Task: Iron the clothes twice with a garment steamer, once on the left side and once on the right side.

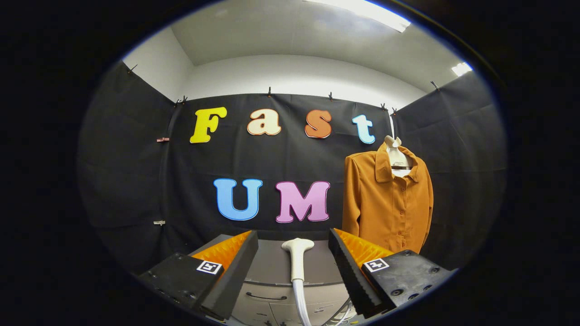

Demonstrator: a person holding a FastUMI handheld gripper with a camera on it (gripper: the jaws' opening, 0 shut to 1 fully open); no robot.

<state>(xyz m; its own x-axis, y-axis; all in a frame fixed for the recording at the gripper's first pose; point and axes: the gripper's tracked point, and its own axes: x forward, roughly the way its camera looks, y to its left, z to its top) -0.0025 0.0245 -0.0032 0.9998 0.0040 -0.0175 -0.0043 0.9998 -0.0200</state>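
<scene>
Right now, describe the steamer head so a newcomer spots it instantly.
Find the grey cabinet below the black wall. The steamer head stands upright there, between the open tool's fingers, untouched. It's the only white, hose-tailed piece; the orange shirt hangs beyond.

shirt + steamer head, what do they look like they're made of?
Shirt: soft matte woven fabric in orange-brown, judging by how it drapes in folds from its hanger; the exact fibre can't be told.
Steamer head: likely smooth moulded plastic, off-white with a slight sheen, and its hose looks flexible.
Gripper: open, with the steamer head standing between the fingers, untouched.
</scene>
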